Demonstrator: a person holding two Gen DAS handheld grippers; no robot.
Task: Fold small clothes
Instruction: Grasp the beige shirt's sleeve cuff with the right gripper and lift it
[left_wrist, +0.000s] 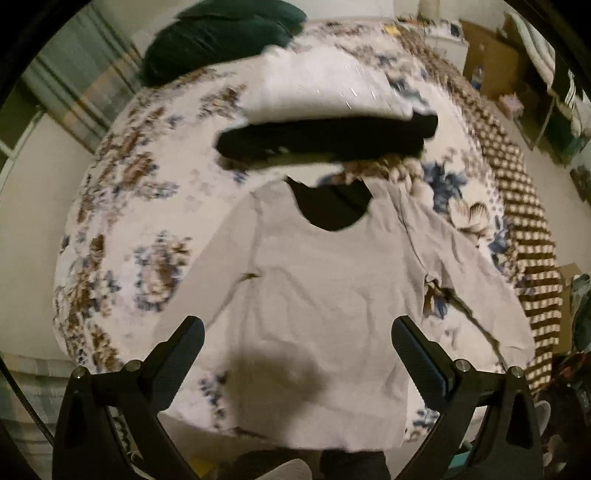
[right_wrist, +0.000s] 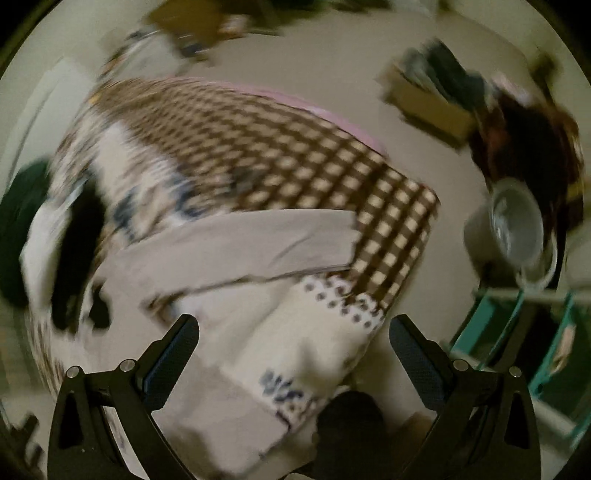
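Note:
A pale grey long-sleeved top (left_wrist: 317, 295) lies spread flat on a flower-patterned bed cover (left_wrist: 147, 221), neck opening away from me, both sleeves out to the sides. My left gripper (left_wrist: 297, 332) hovers open above its lower half, holding nothing. In the right wrist view one sleeve of the grey top (right_wrist: 258, 243) stretches across the cover toward the checked blanket (right_wrist: 295, 155). My right gripper (right_wrist: 293, 328) is open above the bed's corner, below that sleeve and apart from it. Both views are blurred.
Folded white and black clothes (left_wrist: 325, 114) lie stacked beyond the top, with a dark green cushion (left_wrist: 221, 37) behind. The brown checked blanket (left_wrist: 524, 229) runs along the bed's right edge. A white pot (right_wrist: 513, 225), teal frame (right_wrist: 509, 332) and cardboard boxes (right_wrist: 432, 103) stand on the floor.

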